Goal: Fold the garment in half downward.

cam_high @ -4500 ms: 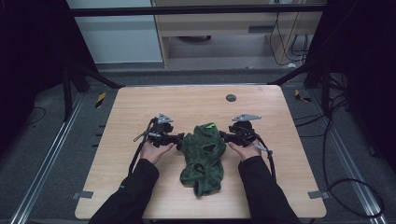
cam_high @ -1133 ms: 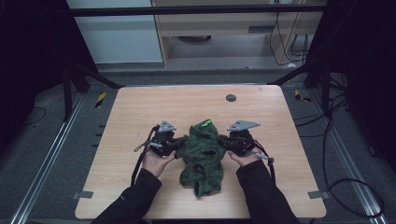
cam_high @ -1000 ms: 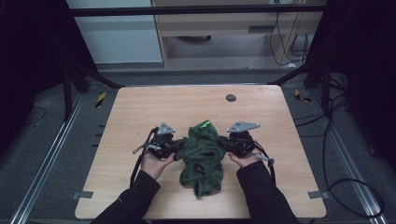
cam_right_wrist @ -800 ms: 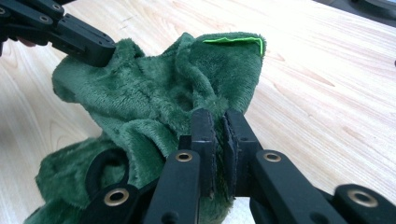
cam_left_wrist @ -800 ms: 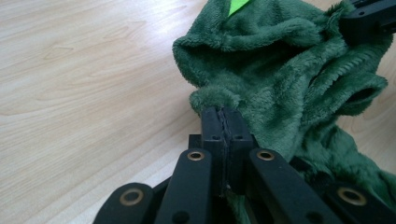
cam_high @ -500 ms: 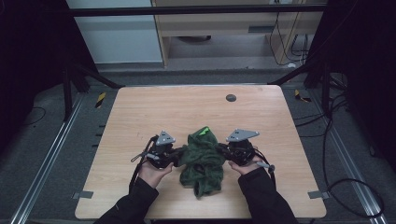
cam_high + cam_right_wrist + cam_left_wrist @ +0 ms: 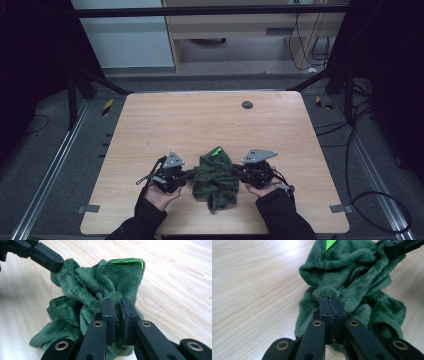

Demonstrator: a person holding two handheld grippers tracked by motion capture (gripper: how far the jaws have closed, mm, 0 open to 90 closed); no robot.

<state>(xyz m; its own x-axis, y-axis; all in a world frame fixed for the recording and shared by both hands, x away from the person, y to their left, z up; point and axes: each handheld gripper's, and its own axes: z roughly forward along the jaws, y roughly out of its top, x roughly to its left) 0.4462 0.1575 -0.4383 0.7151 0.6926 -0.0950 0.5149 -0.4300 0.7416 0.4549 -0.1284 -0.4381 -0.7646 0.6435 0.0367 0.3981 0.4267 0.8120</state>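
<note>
Hands (image 7: 161,194) low, grippers (image 7: 184,175) pinching cloth (image 7: 216,176)

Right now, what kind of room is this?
Probably a lab or workshop for recording tasks: a bare wooden table inside a black metal frame, loose cables on the grey floor, and a person's hand-held grippers pinching a green cloth.

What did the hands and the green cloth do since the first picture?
Both hand-held grippers, left and right, pulled the green cloth back along the table toward the person, pinching it on either side. The small dark disc stayed put.
</note>
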